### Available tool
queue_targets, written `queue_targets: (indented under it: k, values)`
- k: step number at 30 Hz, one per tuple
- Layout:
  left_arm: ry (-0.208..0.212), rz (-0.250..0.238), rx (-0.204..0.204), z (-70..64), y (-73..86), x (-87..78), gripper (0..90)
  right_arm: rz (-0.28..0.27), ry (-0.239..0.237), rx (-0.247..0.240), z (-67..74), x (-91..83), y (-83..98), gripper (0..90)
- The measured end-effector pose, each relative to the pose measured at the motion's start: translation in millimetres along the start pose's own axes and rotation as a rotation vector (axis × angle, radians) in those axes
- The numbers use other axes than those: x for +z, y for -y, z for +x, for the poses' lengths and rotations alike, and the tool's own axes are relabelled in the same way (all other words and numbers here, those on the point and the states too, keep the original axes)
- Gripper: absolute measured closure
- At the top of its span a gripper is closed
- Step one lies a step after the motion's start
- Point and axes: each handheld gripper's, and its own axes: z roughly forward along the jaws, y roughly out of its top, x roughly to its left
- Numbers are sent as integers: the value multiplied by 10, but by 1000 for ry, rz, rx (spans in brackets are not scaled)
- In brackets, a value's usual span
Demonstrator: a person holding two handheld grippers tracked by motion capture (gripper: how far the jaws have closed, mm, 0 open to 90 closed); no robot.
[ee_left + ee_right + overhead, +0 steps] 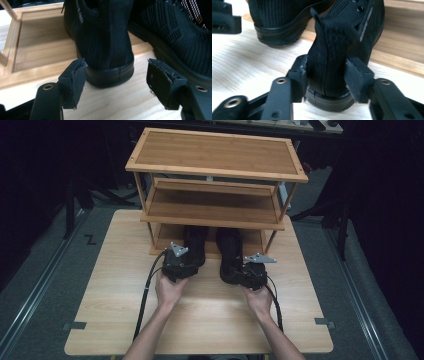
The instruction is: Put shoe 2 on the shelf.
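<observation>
Two black knit shoes stand side by side on the table, toes under the bottom shelf [165, 236] of a bamboo rack. My left gripper [187, 259] is right behind the heel of the left shoe [196, 244]. In the left gripper view, this gripper [116, 80] is open, its pads [75, 80] standing either side of that shoe's [105, 42] heel with a gap on the right. My right gripper [240, 270] is at the heel of the right shoe [229, 249]. The right gripper view has this gripper [325, 75] shut on the heel of the right shoe [332, 50], both pads [355, 75] pressing the fabric.
The three-tier bamboo rack [215, 152] stands at the table's far edge, its upper two shelves bare. The wooden table [210, 320] spreads out in front of the shoes. A cable [145, 295] trails from each gripper toward the near edge. Dark floor surrounds the table.
</observation>
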Motion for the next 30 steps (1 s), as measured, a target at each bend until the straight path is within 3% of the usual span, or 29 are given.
queue_targets:
  k: [6, 12, 15, 24, 30]
  values:
    - [-28, 11, 13, -63, -126, 131, 385, -23, 6, 12, -8, 2, -27, 688]
    - [-32, 19, 12, -37, -170, 192, 672, -21, 8, 38, -28, 21, -120, 758]
    - [-2, 28, -4, 9, -188, 186, 712, -10, 8, 36, -11, 80, -171, 774]
    - [24, 16, -16, 41, -203, 203, 753, 9, 16, 51, -1, 304, -396, 803]
    - [29, 24, 6, 24, -243, 224, 762, 17, 16, 53, 18, 468, -528, 802]
